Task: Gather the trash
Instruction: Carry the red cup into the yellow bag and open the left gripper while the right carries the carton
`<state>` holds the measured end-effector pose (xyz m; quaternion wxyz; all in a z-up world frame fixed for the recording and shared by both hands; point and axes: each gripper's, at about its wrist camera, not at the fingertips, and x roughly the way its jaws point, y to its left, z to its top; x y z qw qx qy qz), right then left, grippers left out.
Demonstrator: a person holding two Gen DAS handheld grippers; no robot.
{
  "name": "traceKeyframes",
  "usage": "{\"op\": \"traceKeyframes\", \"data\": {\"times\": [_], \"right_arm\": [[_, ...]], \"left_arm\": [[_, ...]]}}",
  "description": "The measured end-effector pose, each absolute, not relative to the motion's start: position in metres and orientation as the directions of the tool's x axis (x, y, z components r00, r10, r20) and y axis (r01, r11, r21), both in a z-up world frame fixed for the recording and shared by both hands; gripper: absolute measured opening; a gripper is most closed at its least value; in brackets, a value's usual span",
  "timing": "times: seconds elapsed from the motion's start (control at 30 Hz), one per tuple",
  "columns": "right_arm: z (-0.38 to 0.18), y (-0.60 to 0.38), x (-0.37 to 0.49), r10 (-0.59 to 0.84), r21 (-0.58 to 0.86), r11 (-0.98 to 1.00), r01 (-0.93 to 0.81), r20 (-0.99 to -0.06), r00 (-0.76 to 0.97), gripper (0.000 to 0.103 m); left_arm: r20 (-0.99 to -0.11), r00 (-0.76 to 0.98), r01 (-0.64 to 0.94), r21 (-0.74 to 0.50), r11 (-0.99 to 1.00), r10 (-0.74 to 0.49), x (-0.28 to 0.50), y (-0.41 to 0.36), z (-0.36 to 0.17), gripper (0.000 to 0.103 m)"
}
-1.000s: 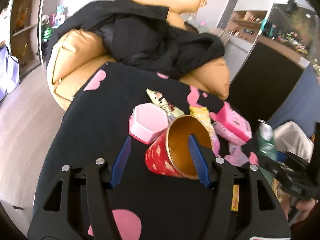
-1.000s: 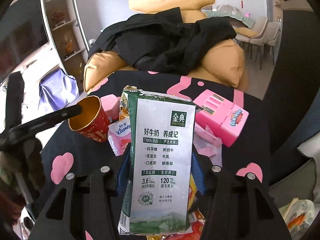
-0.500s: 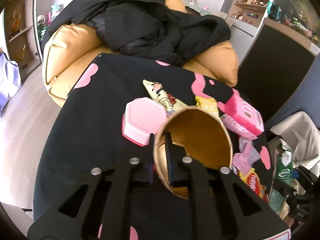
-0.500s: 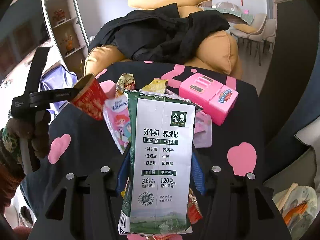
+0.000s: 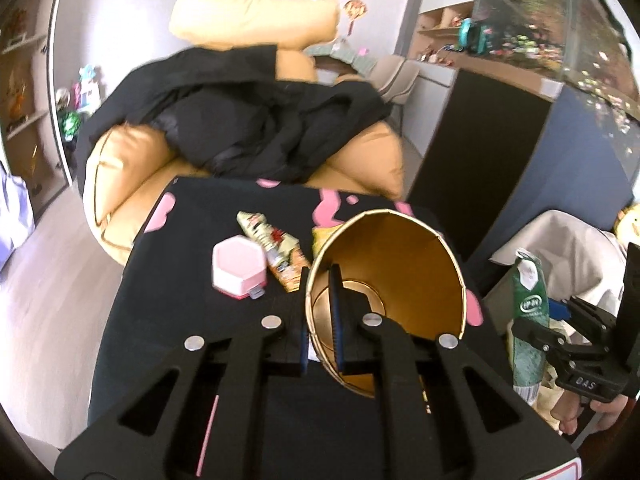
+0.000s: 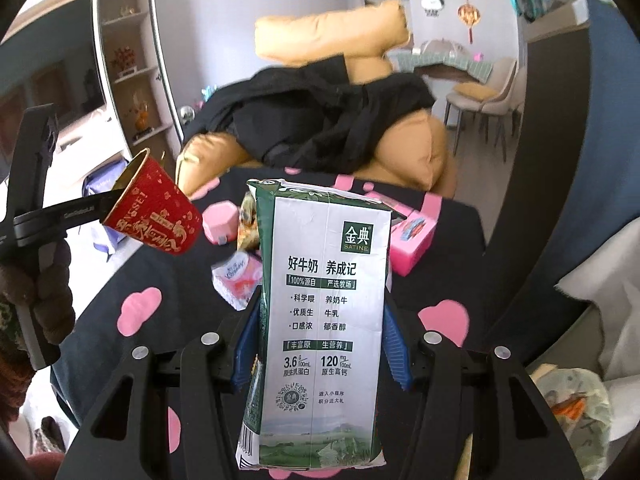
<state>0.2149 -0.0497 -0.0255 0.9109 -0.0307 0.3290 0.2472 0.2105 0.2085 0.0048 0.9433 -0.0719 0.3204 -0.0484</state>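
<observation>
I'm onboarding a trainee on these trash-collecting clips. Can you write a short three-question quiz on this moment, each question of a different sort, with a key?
1. True or false: the left gripper pinches the red paper cup by its rim, one finger inside.
2. What does the right gripper hold? A) the pink hexagonal box B) the milk carton C) a snack wrapper
3. Fill in: the paper cup is lifted clear of the black ____ with pink shapes.

Key: 1 true; 2 B; 3 tablecloth.
</observation>
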Motion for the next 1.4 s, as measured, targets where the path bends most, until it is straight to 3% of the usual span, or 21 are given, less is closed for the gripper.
{"op": "traceKeyframes", "data": {"times": [0.27,0.63,1.13,1.4], "right_arm": [[0.011,-0.089,0.182,0.403,0.07,0.898,-0.434,-0.528,0.748,0.051],[0.041,-0.179,0.139,0.298,0.049,0.951,-0.306,-0.416,0.859,0.051],[0.028,-0.305,0.107,0.105,0.076,0.994,-0.082,-0.382,0.918,0.051],[0.013,-0.332,0.104,0.057,0.099,0.995,-0.018,-0.408,0.911,0.051]], "left_arm": [[-0.515,0.837,0.135,-0.135,0.982,-0.186,0.175,0.166,0.05,0.008],[-0.488,0.817,0.285,-0.12,0.951,-0.306,0.166,0.074,0.076,0.008],[-0.641,0.589,0.503,-0.187,0.844,-0.492,0.187,-0.081,0.017,0.008],[-0.715,0.468,0.56,-0.216,0.8,-0.52,0.197,-0.139,-0.025,0.008]]}}
